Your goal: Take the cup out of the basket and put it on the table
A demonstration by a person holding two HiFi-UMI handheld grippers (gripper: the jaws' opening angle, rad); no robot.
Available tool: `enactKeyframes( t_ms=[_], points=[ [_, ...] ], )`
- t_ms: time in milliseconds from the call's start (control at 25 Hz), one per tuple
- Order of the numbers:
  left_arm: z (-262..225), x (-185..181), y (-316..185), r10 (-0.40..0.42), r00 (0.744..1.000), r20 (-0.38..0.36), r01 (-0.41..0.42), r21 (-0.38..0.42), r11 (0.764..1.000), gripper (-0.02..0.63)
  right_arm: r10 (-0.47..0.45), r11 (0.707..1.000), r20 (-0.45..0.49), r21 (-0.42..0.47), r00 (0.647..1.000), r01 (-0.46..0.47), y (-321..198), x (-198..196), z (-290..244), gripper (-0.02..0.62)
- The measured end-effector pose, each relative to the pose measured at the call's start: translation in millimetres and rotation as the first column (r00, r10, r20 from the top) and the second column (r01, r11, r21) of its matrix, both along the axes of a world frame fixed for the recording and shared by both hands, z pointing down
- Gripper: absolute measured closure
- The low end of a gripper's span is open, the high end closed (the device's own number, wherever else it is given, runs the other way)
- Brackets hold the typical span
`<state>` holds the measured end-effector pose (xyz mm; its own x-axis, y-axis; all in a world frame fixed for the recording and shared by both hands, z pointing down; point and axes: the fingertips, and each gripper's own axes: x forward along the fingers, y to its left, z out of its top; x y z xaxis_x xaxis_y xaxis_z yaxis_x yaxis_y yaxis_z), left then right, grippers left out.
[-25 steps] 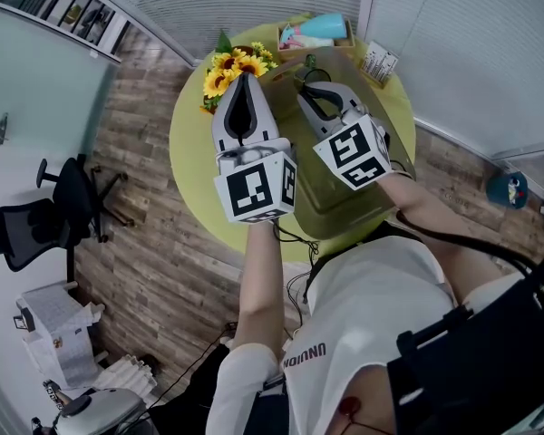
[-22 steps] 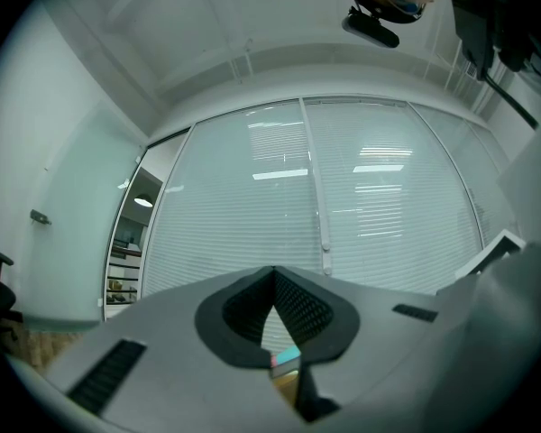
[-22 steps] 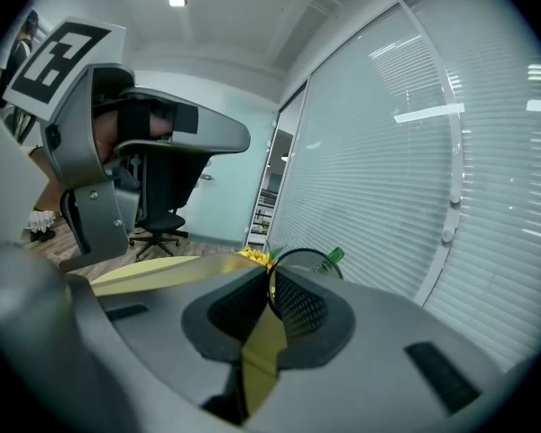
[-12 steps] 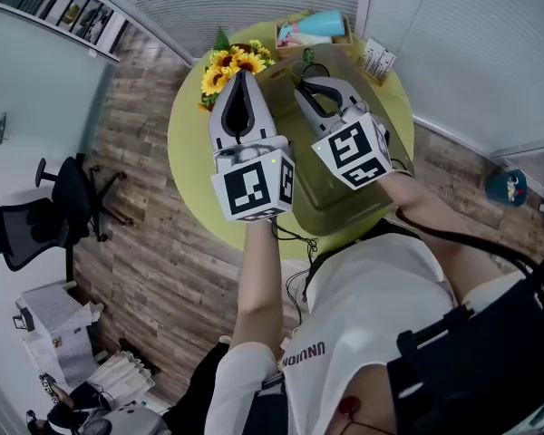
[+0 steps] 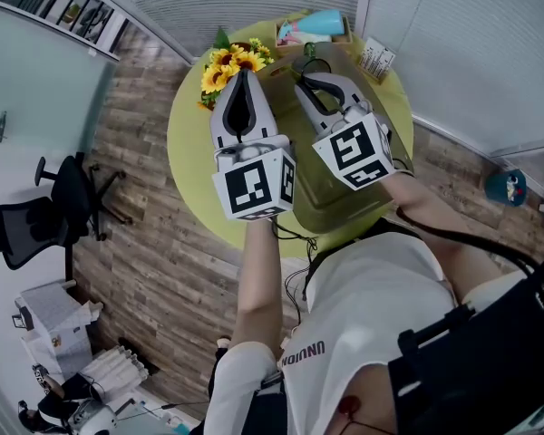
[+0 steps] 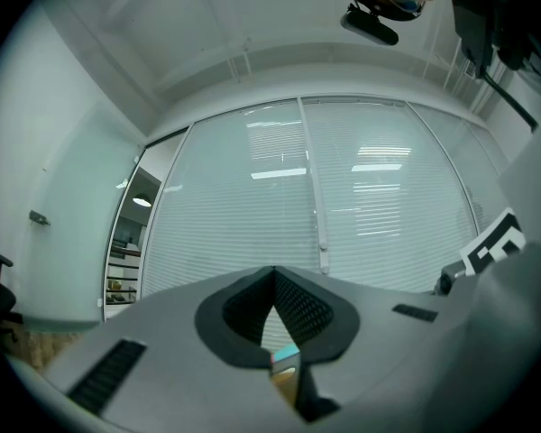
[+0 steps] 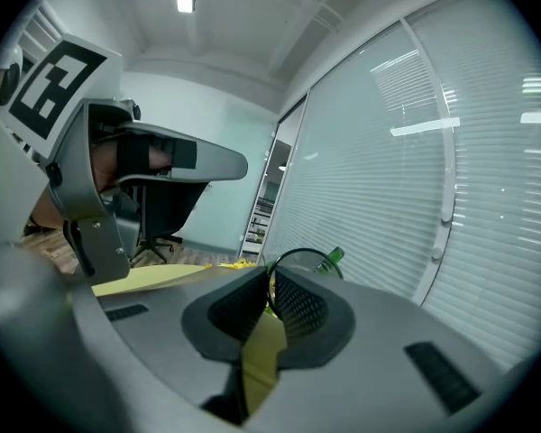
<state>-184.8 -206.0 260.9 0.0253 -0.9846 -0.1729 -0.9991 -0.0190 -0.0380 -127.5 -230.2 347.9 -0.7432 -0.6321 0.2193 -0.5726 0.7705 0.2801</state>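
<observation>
Head view: my left claw (image 5: 243, 74) and right claw (image 5: 305, 76) hover over the round green desk (image 5: 190, 152), much as a second ago. The right pinches the dark cup (image 5: 310, 59) at the basket's (image 5: 344, 208) far end.

Left gripper view: left claw closed, empty.

Right gripper view: pads nearly together on the cup's thin rim.

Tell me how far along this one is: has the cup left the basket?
Done: nothing yet. The turquoise cup lies in the wooden basket at the table's far edge. In hand: the left gripper is shut and empty. The right gripper's jaws stand almost together at a thin dark loop; whether they pinch it is unclear. Left: grasp the cup, lift it out, set it on the table.
</observation>
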Motion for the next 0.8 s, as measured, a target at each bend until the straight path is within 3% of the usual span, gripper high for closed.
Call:
enactKeyframes(
  t_ms=[800],
  points=[
    [1,-2,0,-0.001,1.000,-0.002,0.001,0.000,1.000,0.594,0.016,0.999,0.010,0.051,1.000,-0.017,0,2,-9,0.554]
  ],
)
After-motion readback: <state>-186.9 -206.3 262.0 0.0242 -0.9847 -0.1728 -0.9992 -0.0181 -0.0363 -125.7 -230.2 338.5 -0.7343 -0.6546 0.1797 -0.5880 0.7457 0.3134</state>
